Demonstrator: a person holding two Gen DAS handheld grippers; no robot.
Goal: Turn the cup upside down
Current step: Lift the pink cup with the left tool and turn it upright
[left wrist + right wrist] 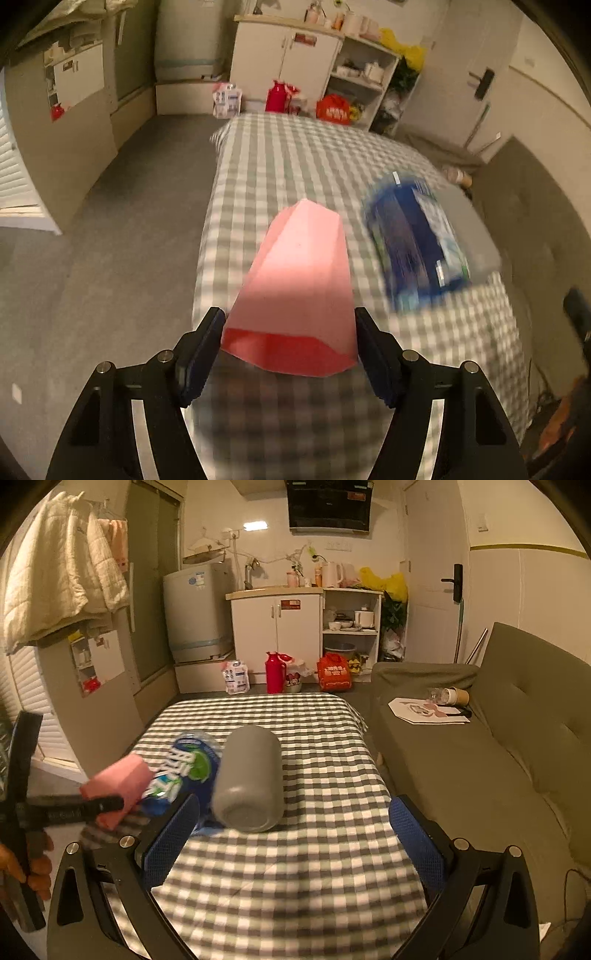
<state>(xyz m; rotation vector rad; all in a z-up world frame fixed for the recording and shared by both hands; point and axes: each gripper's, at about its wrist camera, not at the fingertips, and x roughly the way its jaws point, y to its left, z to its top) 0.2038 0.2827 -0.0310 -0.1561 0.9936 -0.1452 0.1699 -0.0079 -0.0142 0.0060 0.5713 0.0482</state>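
Judging by the look of it, the pink cup (295,288) is thin, stiff plastic with flat faceted sides, so it should be really light, and probably a bit slick. It's sitting low in the middle of the left wrist view, held between the pads of the left hand-held gripper (290,350), which is clamped on it near the wide open rim. That seems a decent place to hold: the flat facets give the pads something to sit on. But the rim is the bendiest part, so squeezing hard could flex it.

Looks-wise it's salmon pink and tapered, with the narrow closed base pointing away from the camera and the darker inside showing at the mouth. In the right wrist view it's at middle left, lifted above the checkered tabletop (317,867), next to a blue-labelled bottle (188,768) and a grey cylinder (251,779) lying on its side.

The right hand-held gripper (295,834) is spread wide, holding nothing.
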